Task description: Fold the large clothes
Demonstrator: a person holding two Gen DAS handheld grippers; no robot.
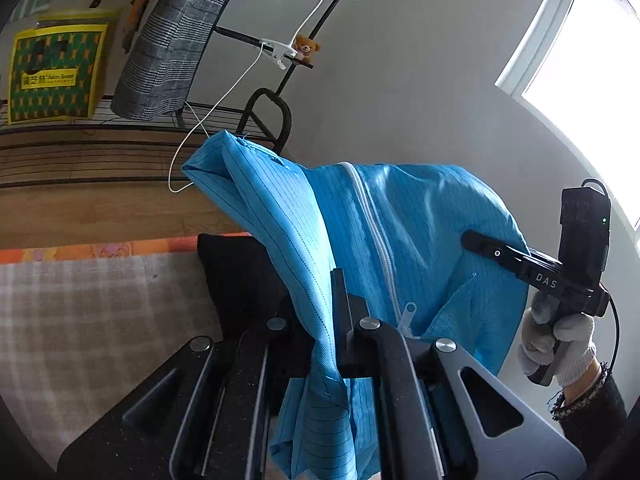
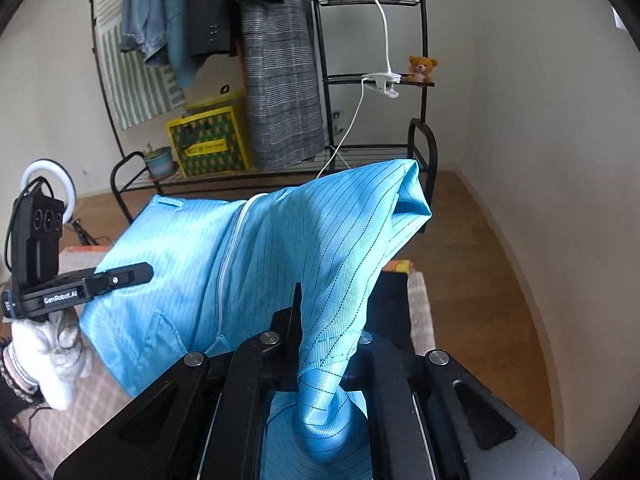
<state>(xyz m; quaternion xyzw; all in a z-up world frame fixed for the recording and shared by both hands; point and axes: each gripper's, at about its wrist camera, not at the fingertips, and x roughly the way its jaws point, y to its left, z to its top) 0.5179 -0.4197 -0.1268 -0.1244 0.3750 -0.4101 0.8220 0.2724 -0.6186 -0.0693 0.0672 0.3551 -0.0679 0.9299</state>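
We held the light-blue pinstriped zip-front garment (image 2: 280, 248) aloft above the checked bed cover (image 1: 80, 308), left gripper (image 1: 340, 320) and right gripper (image 2: 316, 344) each pinching one end, its long axis running three-to-nine o'clock between them.

Daylight pours from an overexposed window (image 1: 592, 92) on the right, brightening pale walls; both fisheye views bend strongly, with dark corners, soft shadows and slightly blurred near edges
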